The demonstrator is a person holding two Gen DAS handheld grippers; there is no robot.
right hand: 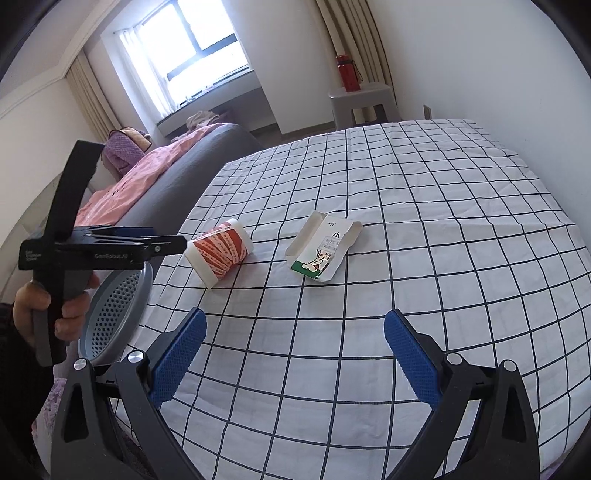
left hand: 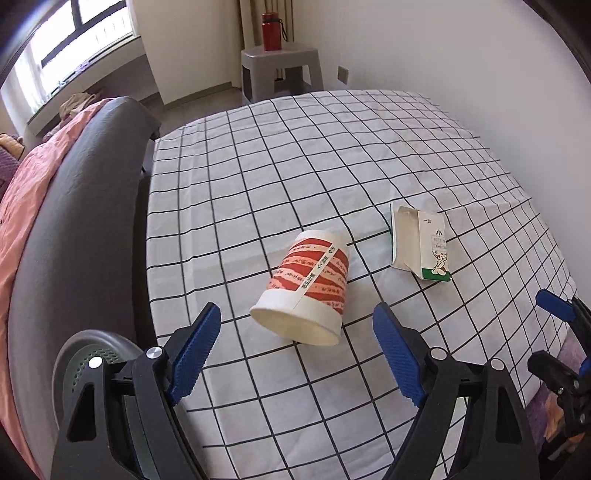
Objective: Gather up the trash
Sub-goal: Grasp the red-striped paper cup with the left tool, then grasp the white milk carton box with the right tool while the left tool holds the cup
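Left gripper (left hand: 297,334) jaws spread wide and opening, nothing clamped. It hangs over the paper cup (left hand: 308,286), which lies on its side on the checked tablecloth (left hand: 332,155), open mouth toward the gripper. The cup sits ahead of the blue pads, between their lines but clear of both.

From the right wrist view, that gripper (right hand: 170,245) shows side-on, its tip just at the cup's (right hand: 221,254) left end; contact can't be judged from there. A hand (right hand: 55,306) grips its handle.

Right gripper (right hand: 295,354) also fully spread, empty, over bare cloth near the table's front edge. Its blue tip (left hand: 556,304) shows at the right edge of the left wrist view.

Flattened white carton (right hand: 321,249) with a green strip and cartoon print lies flat, just right of the cup, not touching it.

Grey perforated basket (right hand: 118,314) sits off the table's left edge, below tabletop level.

Background: red bottle (left hand: 271,31) upright on a grey stool (left hand: 280,68), past the table's far end.
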